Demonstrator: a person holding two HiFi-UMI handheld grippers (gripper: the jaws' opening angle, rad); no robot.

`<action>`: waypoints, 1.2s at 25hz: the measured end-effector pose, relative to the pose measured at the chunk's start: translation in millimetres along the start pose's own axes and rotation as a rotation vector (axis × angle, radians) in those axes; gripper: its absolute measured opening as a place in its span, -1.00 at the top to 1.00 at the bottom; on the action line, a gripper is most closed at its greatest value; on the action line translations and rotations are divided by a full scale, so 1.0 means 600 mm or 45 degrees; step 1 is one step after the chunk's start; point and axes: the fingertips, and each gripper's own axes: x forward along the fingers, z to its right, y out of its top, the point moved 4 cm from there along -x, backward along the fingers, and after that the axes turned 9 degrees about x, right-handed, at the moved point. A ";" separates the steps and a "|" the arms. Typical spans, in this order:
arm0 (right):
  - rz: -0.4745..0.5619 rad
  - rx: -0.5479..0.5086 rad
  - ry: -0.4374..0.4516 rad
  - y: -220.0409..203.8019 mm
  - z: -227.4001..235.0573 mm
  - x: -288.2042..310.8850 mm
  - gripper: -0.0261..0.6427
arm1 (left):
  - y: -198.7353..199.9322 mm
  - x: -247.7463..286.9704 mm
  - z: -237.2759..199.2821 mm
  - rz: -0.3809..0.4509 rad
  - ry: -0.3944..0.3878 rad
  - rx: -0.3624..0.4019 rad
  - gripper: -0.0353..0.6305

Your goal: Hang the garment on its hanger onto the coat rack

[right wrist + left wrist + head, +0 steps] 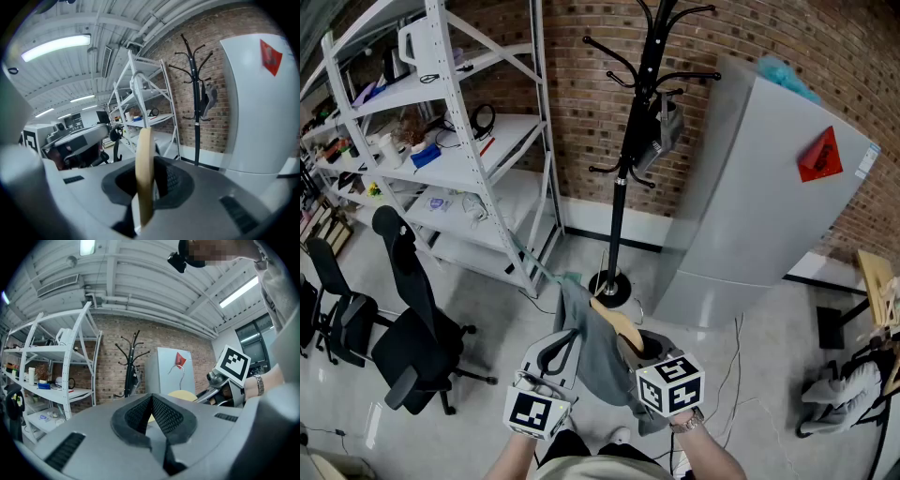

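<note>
The black coat rack (623, 141) stands against the brick wall, its round base (609, 286) on the floor ahead of me. A grey garment (591, 352) hangs on a pale wooden hanger (623, 330) between the two grippers. My right gripper (649, 361) is shut on the hanger, whose wooden edge (144, 173) stands upright between the pads with its metal hook (137, 86) above. My left gripper (561, 349) sits at the garment's left edge with its pads (161, 413) pressed together and no cloth visible between them. The rack (196, 93) rises beyond the right jaws.
White metal shelving (459, 141) with small items fills the left. A tall grey cabinet (759, 187) bearing a red sign stands just right of the rack. A grey item (661, 136) hangs on the rack. Black office chairs (412, 328) stand at lower left; cables lie on the floor.
</note>
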 end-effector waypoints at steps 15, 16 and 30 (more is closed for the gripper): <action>0.077 0.034 -0.208 -0.024 -0.115 -0.023 0.73 | -0.012 -0.090 -0.074 0.077 -0.106 -0.040 0.89; 0.095 0.040 -0.219 -0.022 -0.121 -0.025 0.73 | -0.012 -0.097 -0.078 0.078 -0.113 -0.035 0.89; 0.208 0.044 -0.155 0.019 -0.158 -0.062 0.73 | 0.033 -0.145 -0.090 0.128 -0.023 0.041 0.89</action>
